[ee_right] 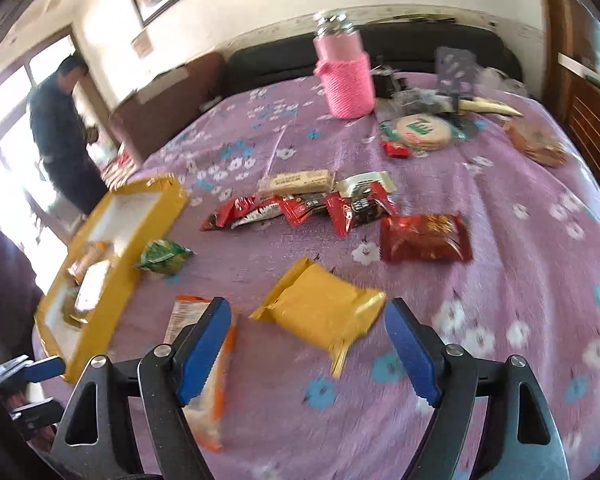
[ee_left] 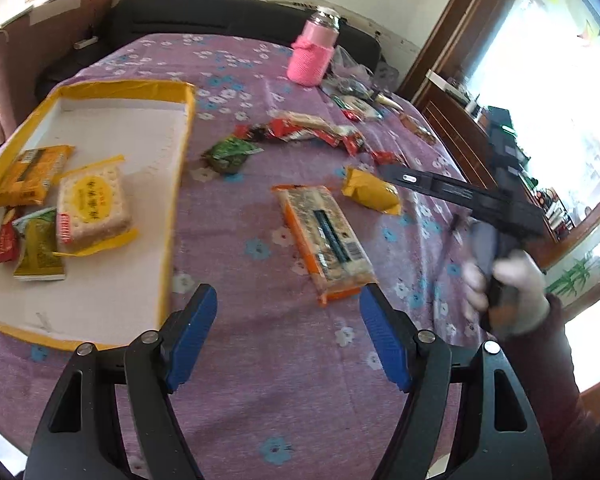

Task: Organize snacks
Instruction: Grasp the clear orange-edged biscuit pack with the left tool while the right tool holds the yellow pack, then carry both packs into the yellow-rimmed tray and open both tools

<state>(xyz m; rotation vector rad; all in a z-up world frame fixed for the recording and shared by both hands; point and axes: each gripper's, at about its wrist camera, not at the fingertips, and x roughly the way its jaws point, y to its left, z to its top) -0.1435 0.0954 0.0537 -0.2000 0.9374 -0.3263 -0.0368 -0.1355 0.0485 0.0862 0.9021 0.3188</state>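
Note:
A white tray with a yellow rim (ee_left: 180, 152) (ee_right: 152, 200) sits at the table's left and holds a yellow pack (ee_left: 32, 176), a cracker pack (ee_left: 92, 204), a green pack (ee_left: 40, 244) and a red one (ee_left: 6, 240). My left gripper (ee_left: 288, 296) is open and empty, just short of a long orange cracker pack (ee_left: 324, 240) (ee_right: 204, 360). My right gripper (ee_right: 308, 308) stands open over a yellow packet (ee_right: 320, 312) (ee_left: 370, 192), its pads clear of it. A gloved hand (ee_left: 508, 292) holds it.
Loose on the purple flowered cloth lie a green packet (ee_right: 162, 256), several red wrappers (ee_right: 300, 210), a red pack (ee_right: 426, 238) and a beige bar (ee_right: 296, 182). A pink-sleeved bottle (ee_right: 344, 76) and round crackers (ee_right: 420, 130) stand at the back. A person (ee_right: 64, 132) stands beyond the tray.

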